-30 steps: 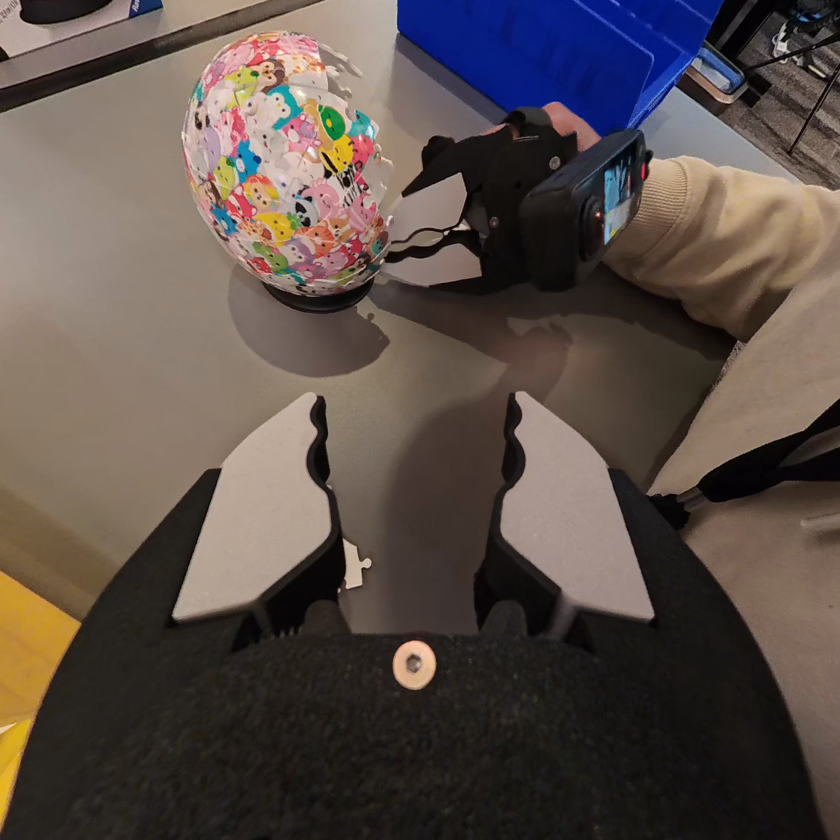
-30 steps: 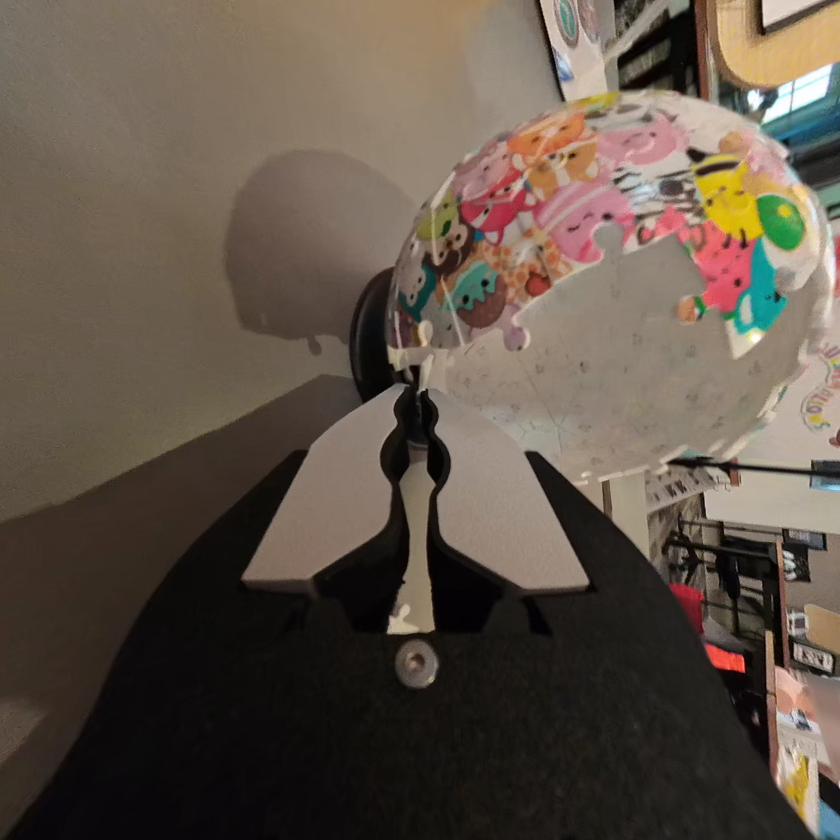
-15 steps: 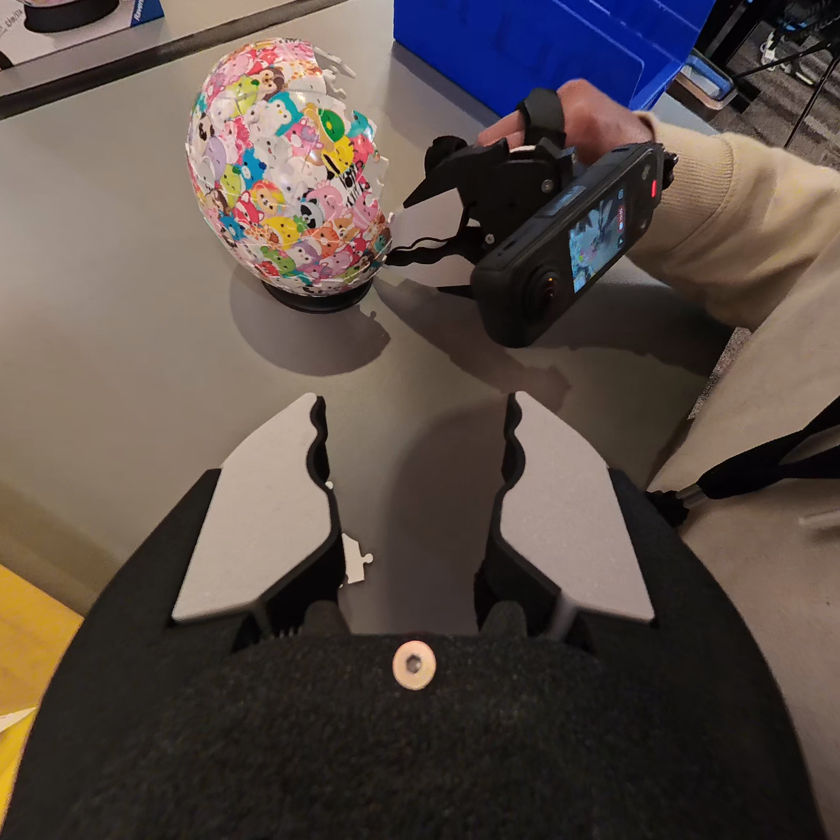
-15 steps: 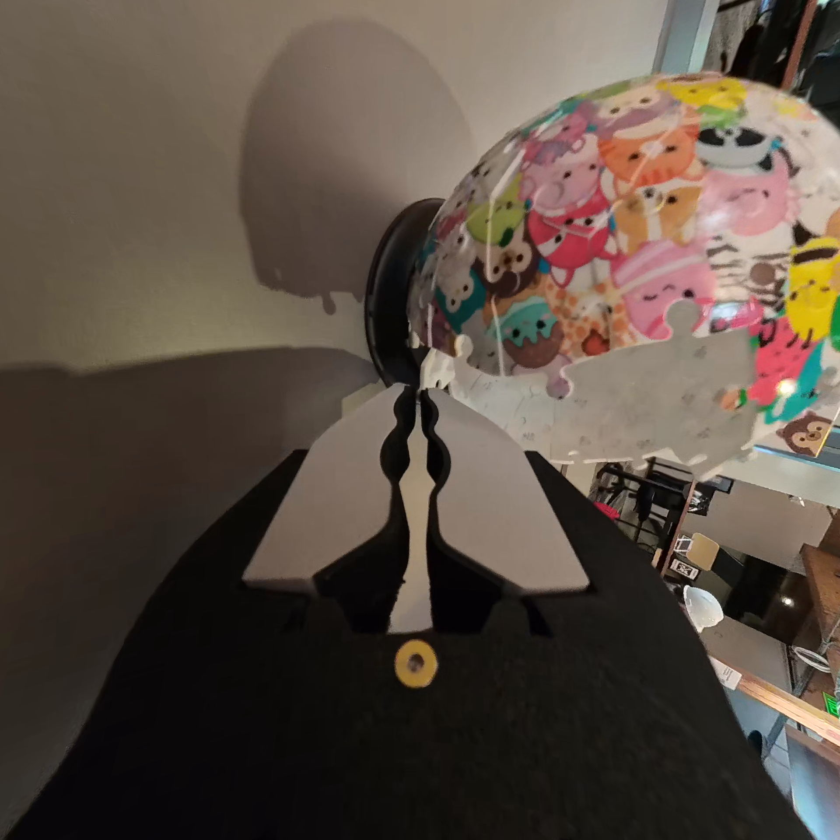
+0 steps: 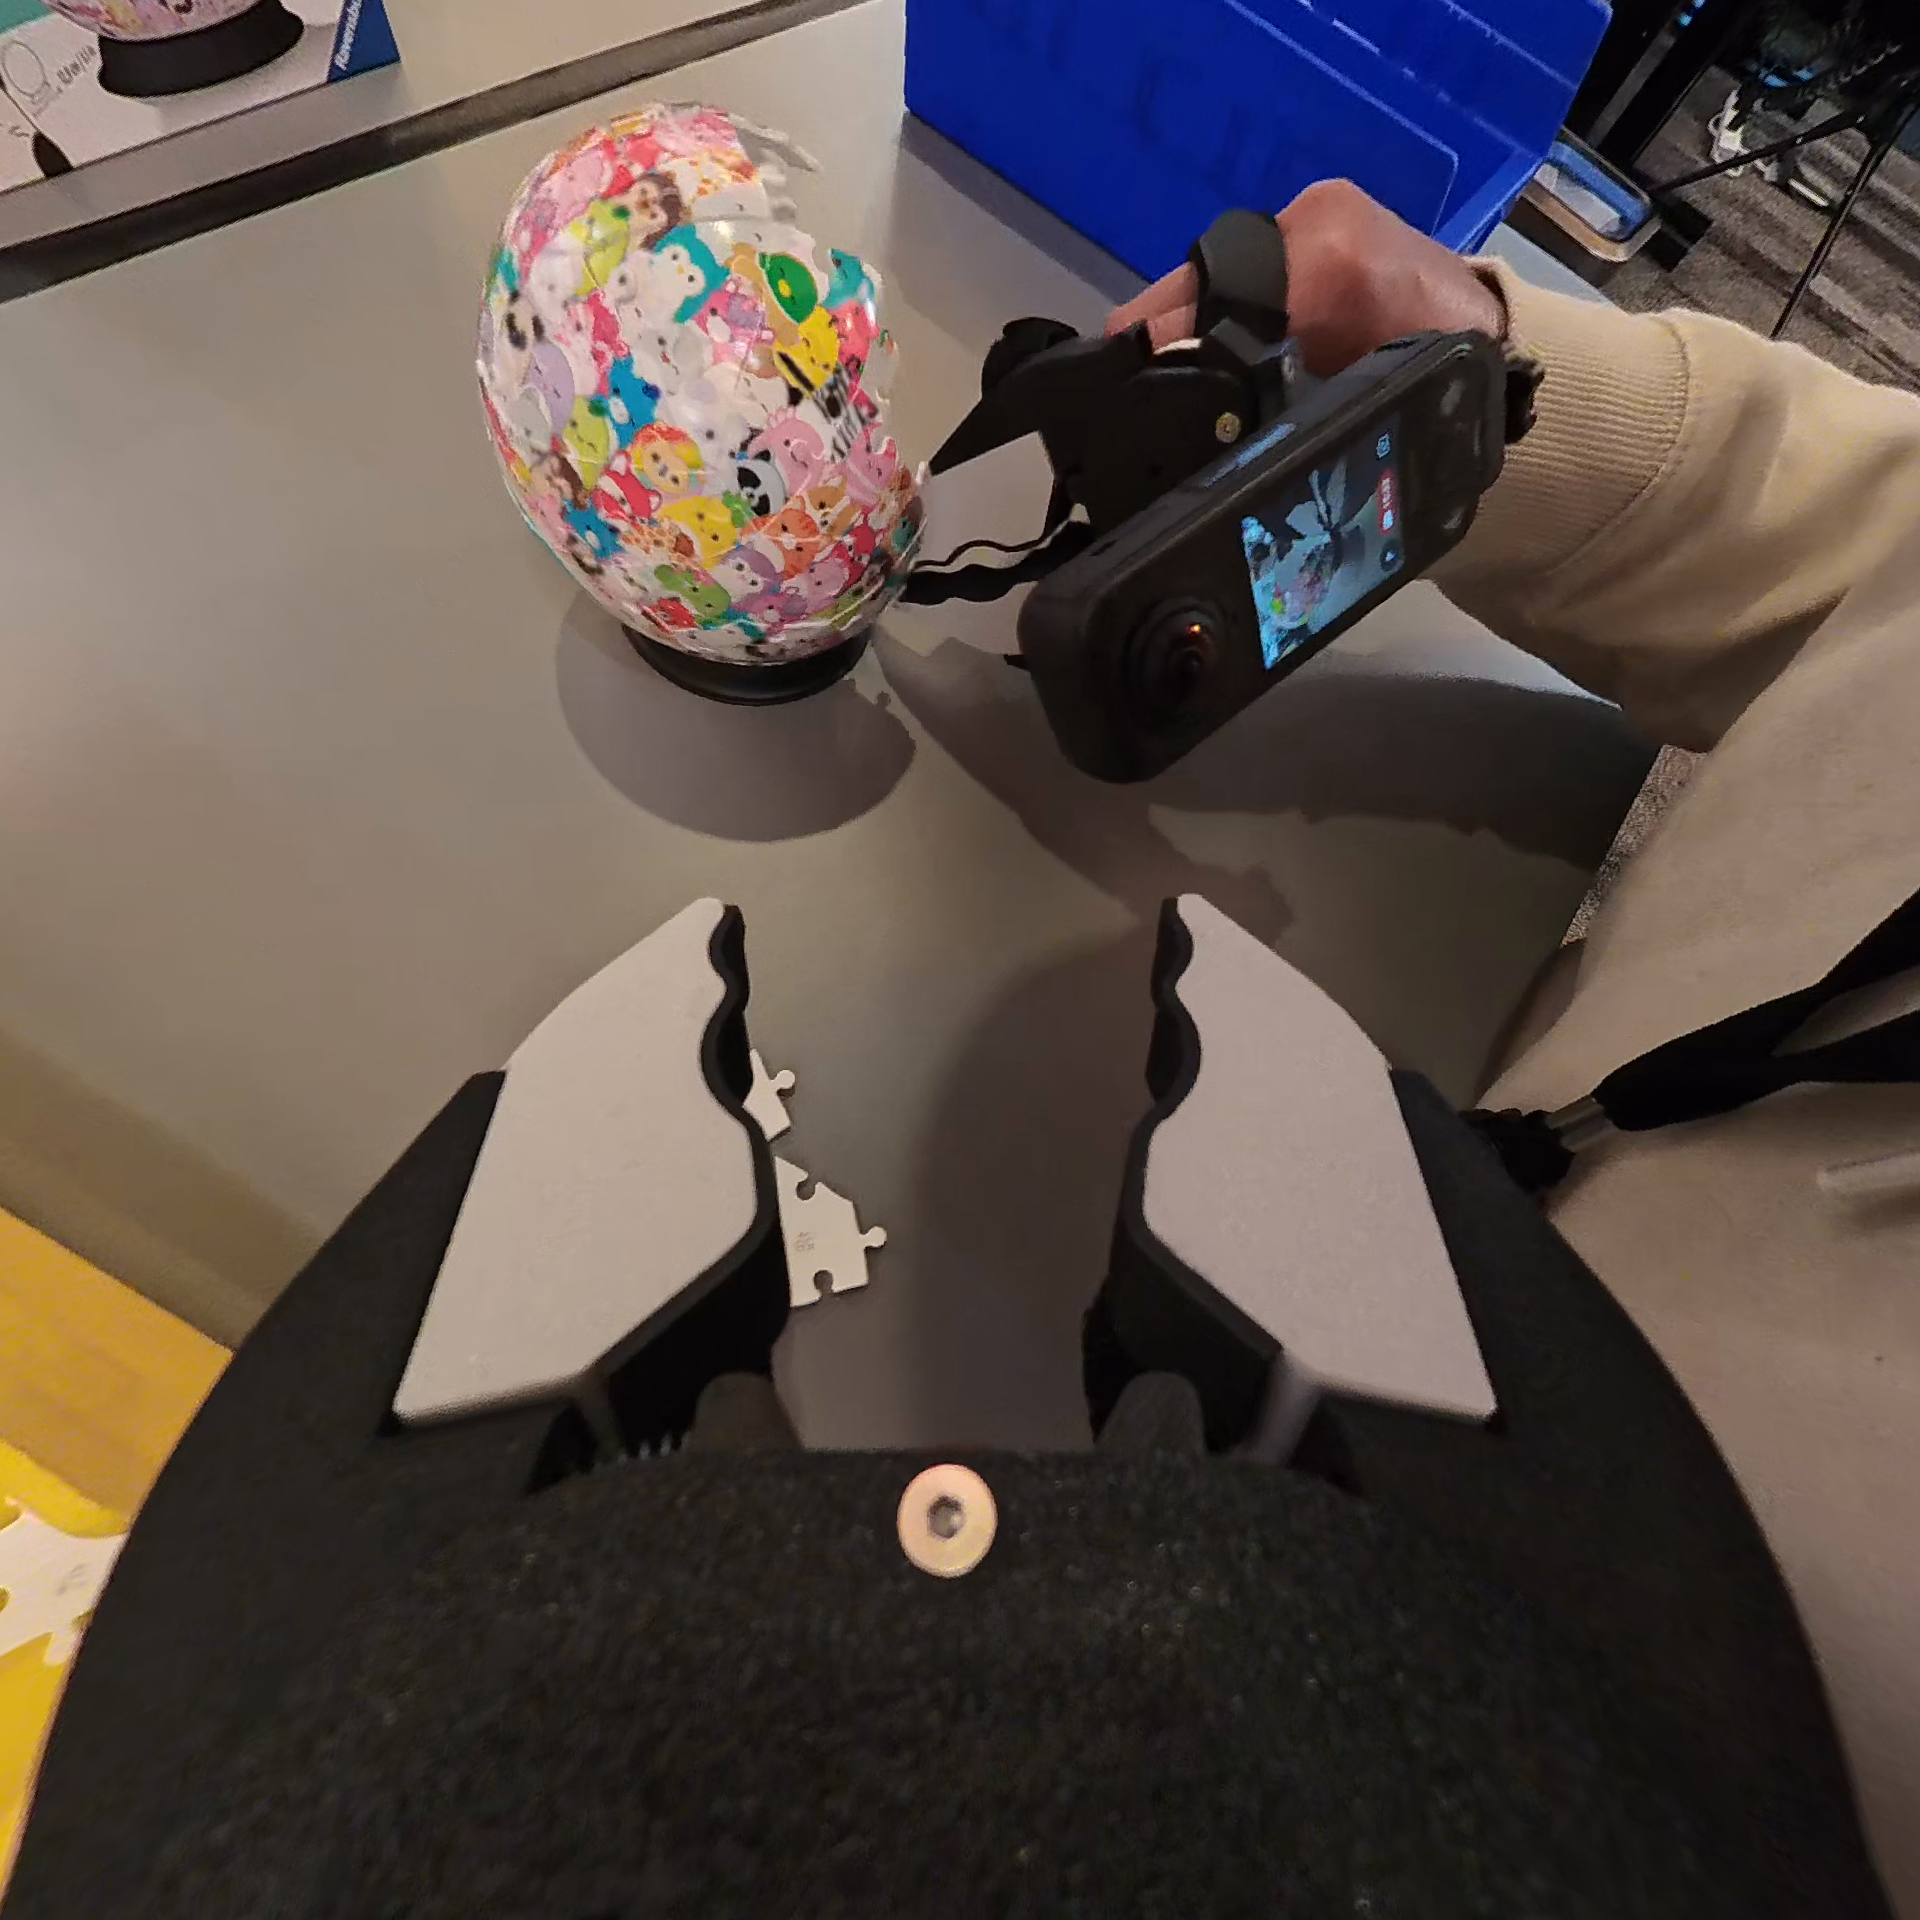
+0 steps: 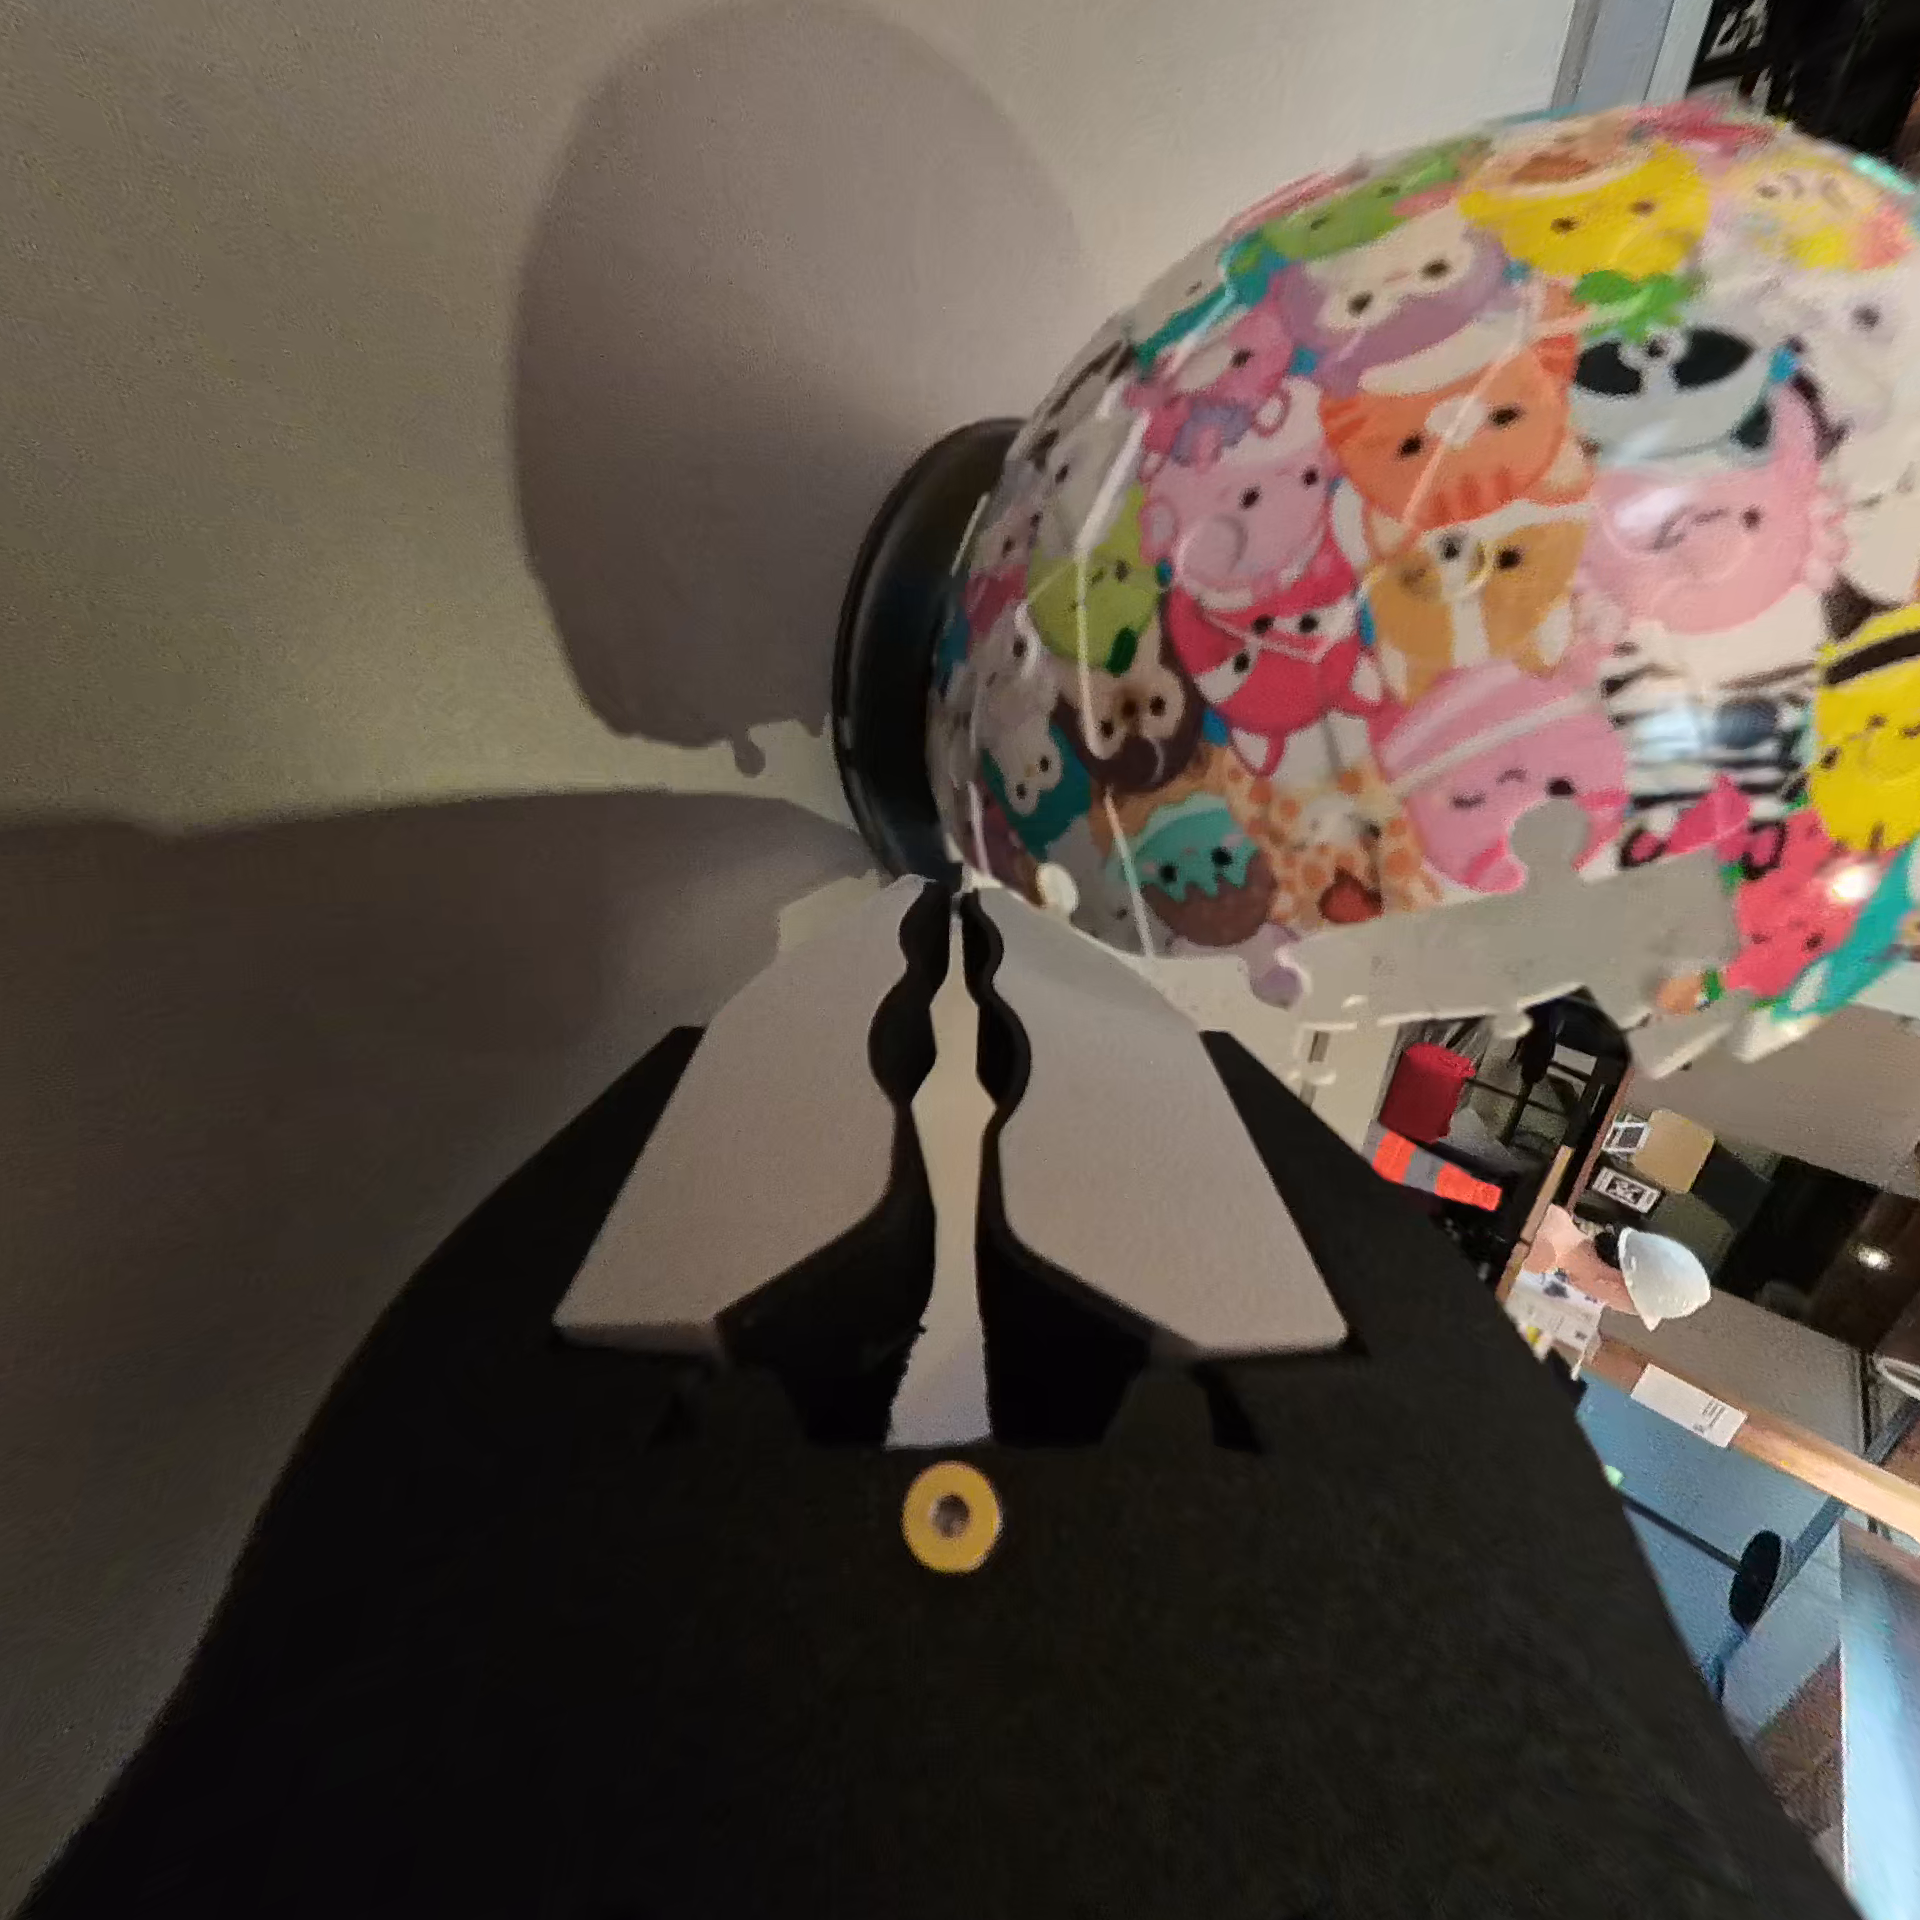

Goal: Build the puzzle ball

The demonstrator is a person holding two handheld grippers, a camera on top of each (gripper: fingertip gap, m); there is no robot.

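right gripper [image 6: 954,902] pinches piece against puzzle ball [image 6: 1455,582].

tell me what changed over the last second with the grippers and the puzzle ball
The right gripper rolled, turning its camera screen up, and stays shut on a white puzzle piece at the ball's lower edge. The left gripper drew back slightly, revealing more of the loose pieces beneath it; it stays open. The puzzle ball remains on its black stand.

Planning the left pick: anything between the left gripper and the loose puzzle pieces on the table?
Nothing visible. The left gripper is open above the grey table, and the two white puzzle pieces lie bare beside its left finger, which partly hides them from view.
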